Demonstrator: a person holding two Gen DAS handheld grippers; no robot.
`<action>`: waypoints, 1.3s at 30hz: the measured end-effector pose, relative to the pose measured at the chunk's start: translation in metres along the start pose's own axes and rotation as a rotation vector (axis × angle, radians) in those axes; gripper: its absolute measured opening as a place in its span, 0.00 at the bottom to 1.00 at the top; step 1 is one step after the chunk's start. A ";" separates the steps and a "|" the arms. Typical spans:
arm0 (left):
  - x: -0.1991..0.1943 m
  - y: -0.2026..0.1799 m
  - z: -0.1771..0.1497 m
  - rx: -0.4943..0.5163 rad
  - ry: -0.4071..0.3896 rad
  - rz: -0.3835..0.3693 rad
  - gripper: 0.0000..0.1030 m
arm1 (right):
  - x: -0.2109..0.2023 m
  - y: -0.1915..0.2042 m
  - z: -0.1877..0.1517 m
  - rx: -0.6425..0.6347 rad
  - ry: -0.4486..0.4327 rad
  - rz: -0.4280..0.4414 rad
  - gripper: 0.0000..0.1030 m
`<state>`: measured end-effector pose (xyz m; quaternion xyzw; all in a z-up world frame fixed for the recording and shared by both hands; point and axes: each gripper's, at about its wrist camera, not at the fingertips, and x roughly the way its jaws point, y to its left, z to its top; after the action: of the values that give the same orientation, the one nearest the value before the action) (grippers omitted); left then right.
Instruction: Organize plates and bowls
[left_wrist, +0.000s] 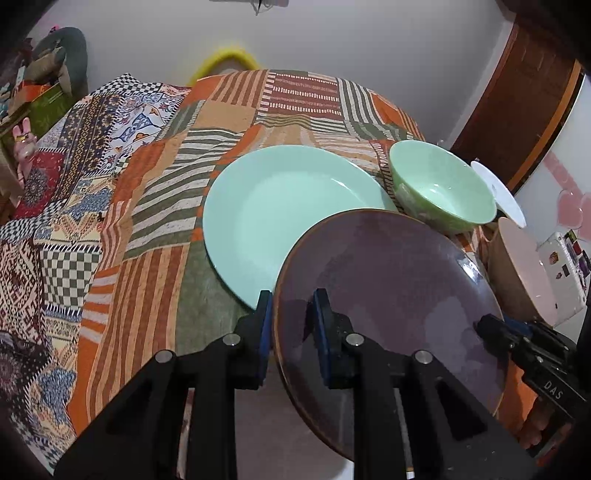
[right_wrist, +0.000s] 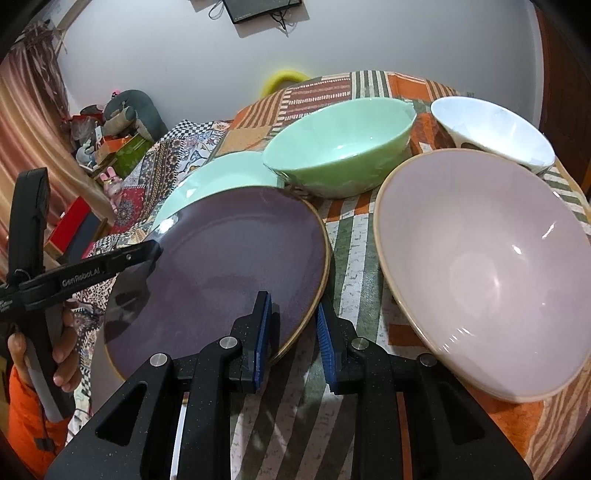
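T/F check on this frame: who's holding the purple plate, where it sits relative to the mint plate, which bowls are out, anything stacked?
1. Both hand-held grippers clamp the purple plate. True: left hand-held gripper, right hand-held gripper.
2. The purple plate lies flat on the tablecloth. False: it is tilted, partly over the mint plate.
3. Three bowls are out. True: green bowl, white bowl, pink bowl.
4. The green bowl is nested in the pink bowl. False: they stand apart.

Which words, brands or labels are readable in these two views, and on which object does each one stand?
"DAS": on the right gripper, seen in the left wrist view.
"GenRobot.AI": on the left gripper, seen in the right wrist view.
Stickers on the white box: too small to read.
The plates and bowls carry no text.
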<state>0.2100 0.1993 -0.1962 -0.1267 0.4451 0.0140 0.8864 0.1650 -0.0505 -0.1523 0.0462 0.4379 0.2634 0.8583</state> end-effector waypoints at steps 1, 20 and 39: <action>-0.004 0.000 -0.002 -0.006 -0.005 -0.001 0.19 | -0.002 0.001 0.000 -0.003 -0.004 -0.001 0.22; -0.096 -0.045 -0.037 0.030 -0.122 0.023 0.19 | -0.055 0.007 -0.006 -0.069 -0.089 0.001 0.23; -0.136 -0.102 -0.094 0.091 -0.096 0.013 0.19 | -0.092 -0.005 -0.035 -0.063 -0.116 -0.023 0.23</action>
<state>0.0683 0.0899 -0.1209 -0.0825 0.4031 0.0057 0.9114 0.0957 -0.1058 -0.1087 0.0291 0.3793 0.2640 0.8863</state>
